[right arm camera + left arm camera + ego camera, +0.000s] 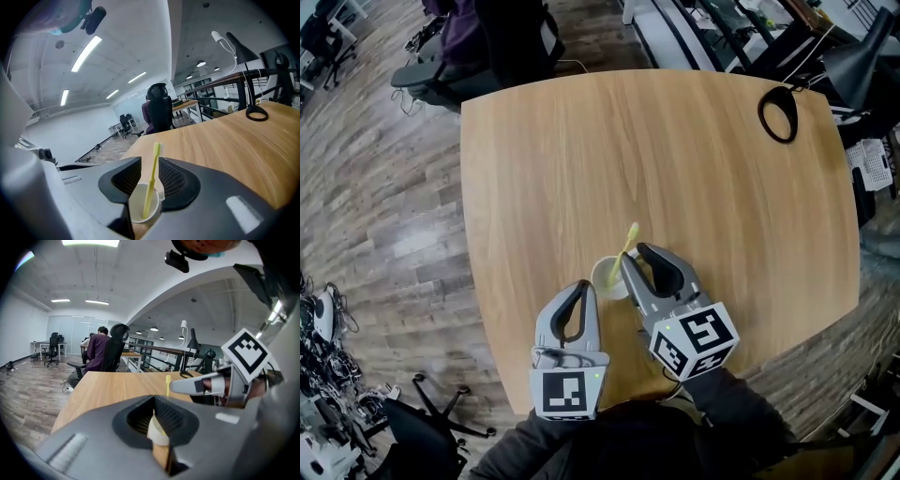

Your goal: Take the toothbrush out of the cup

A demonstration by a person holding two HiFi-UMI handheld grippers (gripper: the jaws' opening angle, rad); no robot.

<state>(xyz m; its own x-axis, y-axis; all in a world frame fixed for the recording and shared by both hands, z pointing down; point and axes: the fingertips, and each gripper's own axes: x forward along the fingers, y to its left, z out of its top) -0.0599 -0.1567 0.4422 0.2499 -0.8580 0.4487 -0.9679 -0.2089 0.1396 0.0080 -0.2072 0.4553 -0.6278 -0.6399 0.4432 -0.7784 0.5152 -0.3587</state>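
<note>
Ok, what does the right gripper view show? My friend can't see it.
A yellow toothbrush stands in a white cup, between the open tongs of the right gripper. Behind them stretches a wooden table, with a black ring far off.

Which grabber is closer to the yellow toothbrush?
Right. The right gripper has its fingers on either side of the toothbrush, not squeezing it. The left gripper sits beside the cup, farther off.

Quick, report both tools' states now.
Left tool: closed, holding nothing.
Right tool: open, toothbrush standing between its jaws, not gripped.
</note>
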